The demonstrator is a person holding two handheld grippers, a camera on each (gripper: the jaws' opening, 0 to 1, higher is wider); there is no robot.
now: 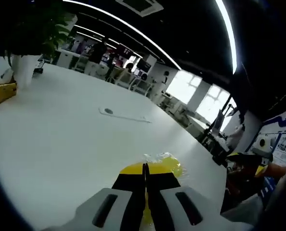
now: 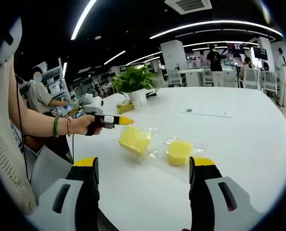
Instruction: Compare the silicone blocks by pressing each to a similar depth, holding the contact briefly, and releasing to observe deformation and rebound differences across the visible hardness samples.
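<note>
The left tongs [image 2: 121, 120] are clenched with nothing between them, just above the square block [image 2: 135, 139] on the desk [image 2: 239, 144]. The right tongs [image 2: 143, 168] are released, near the round block [image 2: 179, 152]. Both blocks sit in slippery wrap, so a push off the middle could make one slide away.

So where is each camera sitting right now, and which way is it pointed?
Left gripper view: rides the left tool, jaws shut, aimed down at a yellow block on the white table.
Right gripper view: rides the open right tool, facing two wrapped blocks, the potted plant and the person's forearm.
Shared: table, yellow blocks, plant.
</note>
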